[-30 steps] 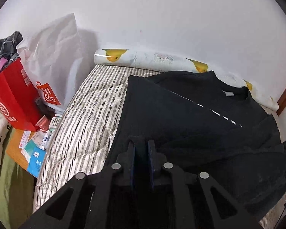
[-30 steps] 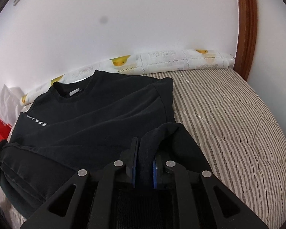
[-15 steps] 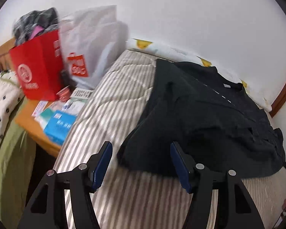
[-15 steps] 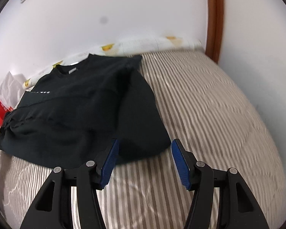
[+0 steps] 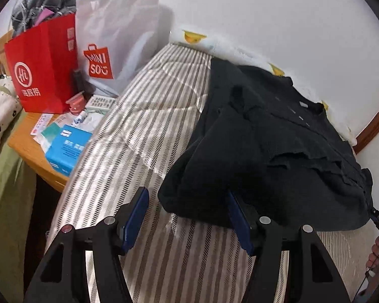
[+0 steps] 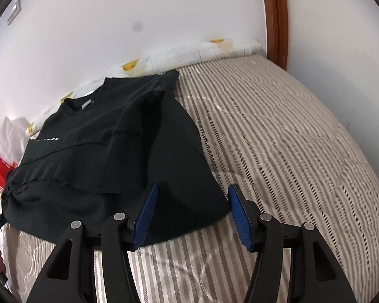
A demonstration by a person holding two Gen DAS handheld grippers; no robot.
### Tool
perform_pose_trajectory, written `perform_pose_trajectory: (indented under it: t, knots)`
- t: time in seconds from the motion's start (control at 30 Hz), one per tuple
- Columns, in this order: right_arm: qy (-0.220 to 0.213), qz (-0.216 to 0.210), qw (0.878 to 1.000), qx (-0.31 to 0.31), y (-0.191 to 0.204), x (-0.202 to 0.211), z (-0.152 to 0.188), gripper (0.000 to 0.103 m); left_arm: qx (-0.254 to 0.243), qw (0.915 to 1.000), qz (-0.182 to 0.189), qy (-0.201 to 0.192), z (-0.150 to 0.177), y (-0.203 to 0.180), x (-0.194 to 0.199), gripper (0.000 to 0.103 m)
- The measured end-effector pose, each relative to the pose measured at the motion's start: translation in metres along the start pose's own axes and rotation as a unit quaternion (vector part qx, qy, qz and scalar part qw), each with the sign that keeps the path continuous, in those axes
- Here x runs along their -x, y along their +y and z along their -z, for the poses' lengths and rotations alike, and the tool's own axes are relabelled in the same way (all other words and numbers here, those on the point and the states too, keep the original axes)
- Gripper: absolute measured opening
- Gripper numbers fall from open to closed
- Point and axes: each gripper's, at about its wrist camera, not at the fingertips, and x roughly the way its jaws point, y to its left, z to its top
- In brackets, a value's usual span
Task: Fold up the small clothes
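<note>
A black T-shirt (image 5: 270, 146) lies on the striped bed (image 5: 144, 131), collar towards the wall, with both sides folded in over its middle. My left gripper (image 5: 188, 217) is open and empty, just in front of the shirt's near left corner. The same shirt shows in the right wrist view (image 6: 108, 149). My right gripper (image 6: 192, 214) is open and empty, and its blue pads straddle the shirt's near right corner without gripping it.
A red paper bag (image 5: 43, 68) and a white plastic bag (image 5: 116, 35) stand on a wooden side table (image 5: 30, 149) left of the bed, with a blue box (image 5: 67, 149) and small items. A rolled yellow-print sheet (image 6: 202, 50) lies along the wall. A wooden frame (image 6: 275, 17) stands at the right.
Both grippers were shut on the shirt's folded sides a second ago. They have opened, let the cloth drop onto the shirt, and drawn back towards the bed's near edge.
</note>
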Motion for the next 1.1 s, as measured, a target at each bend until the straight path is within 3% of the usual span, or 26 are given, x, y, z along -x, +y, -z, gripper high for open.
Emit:
perform_pose_trajectory:
  t: [0.2, 0.23, 0.27, 0.3, 0.33, 0.37, 0.43, 0.57, 0.73, 1.1]
  knots:
    - [0.008, 0.006, 1.000, 0.010, 0.011, -0.018, -0.006, 0.061, -0.045, 0.9987, -0.023, -0.002, -0.003, -0.017, -0.008, 0.060]
    - [0.009, 0.006, 1.000, 0.011, 0.011, -0.020, -0.007, 0.058, -0.054, 0.9981, -0.029, -0.003, -0.003, -0.021, -0.010, 0.054]
    - [0.011, 0.006, 1.000, 0.011, 0.010, -0.023, -0.007, 0.053, -0.061, 0.9978, -0.024, -0.003, -0.002, -0.024, -0.010, 0.042]
    - [0.010, -0.003, 1.000, 0.009, 0.010, -0.024, -0.008, 0.045, -0.063, 0.9978, -0.018, -0.003, -0.002, -0.027, -0.009, 0.038]
    - [0.010, -0.016, 1.000, 0.009, 0.010, -0.024, -0.008, 0.029, -0.064, 0.9977, -0.021, -0.004, -0.002, -0.027, -0.008, 0.025]
    - [0.010, -0.031, 0.999, 0.009, 0.011, -0.023, -0.008, 0.021, -0.067, 0.9974, -0.025, -0.007, -0.001, -0.029, -0.005, 0.017]
    - [0.000, -0.028, 0.999, 0.016, 0.014, -0.016, -0.007, 0.017, -0.072, 0.9968, -0.032, -0.014, 0.000, -0.031, 0.000, 0.013]
    - [0.000, -0.040, 0.999, 0.003, 0.009, -0.006, -0.005, 0.014, -0.086, 0.9947, -0.051, -0.024, 0.008, -0.035, 0.016, 0.011]
    - [-0.010, -0.034, 0.999, 0.006, 0.002, 0.021, 0.005, 0.014, -0.077, 0.9964, -0.030, -0.018, 0.024, -0.032, 0.042, 0.011]
    - [-0.012, -0.023, 0.999, 0.026, -0.030, 0.083, 0.064, 0.013, -0.107, 0.9939, -0.024, -0.009, 0.099, -0.027, 0.094, 0.011]
